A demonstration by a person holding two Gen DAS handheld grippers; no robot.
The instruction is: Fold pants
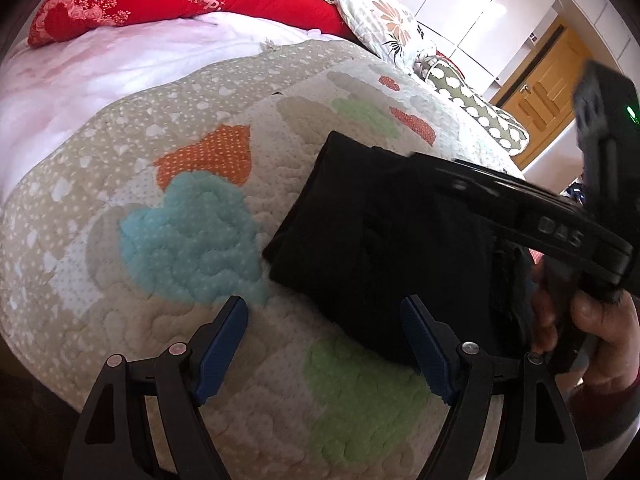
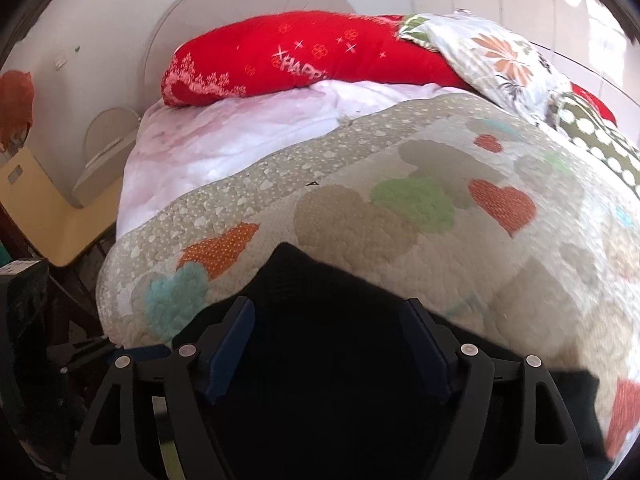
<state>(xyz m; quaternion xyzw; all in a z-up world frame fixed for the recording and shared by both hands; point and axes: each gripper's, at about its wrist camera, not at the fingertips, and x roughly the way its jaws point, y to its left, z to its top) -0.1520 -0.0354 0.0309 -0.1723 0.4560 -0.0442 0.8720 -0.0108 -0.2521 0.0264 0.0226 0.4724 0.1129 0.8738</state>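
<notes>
While your left gripper point(image 1: 324, 344) hangs spread and empty above the quilt point(image 1: 192, 152), the black pants point(image 1: 380, 240) lie just beyond its right finger as a compact, squared bundle, toward the right side of the bed. Your right gripper point(image 2: 330, 340) sits directly over that dark cloth, jaws parted with nothing pinched between them; the pants point(image 2: 320, 360) fill the near part of its view, and one corner peaks toward the far side. From the left wrist view you can also see the right tool's black body point(image 1: 560, 220) crossing over the bundle, with your hand point(image 1: 600, 336) on its handle.

Judging by the tidy rectangle, the folding looks nearly done, with perhaps a last fold or a smoothing press left. I cannot tell how many layers are stacked. If another fold is wanted, close on one edge with each gripper and carry it across evenly; keep both grips level so the layers do not skew. The red pillow point(image 2: 304, 60) stays well clear at the far end.
</notes>
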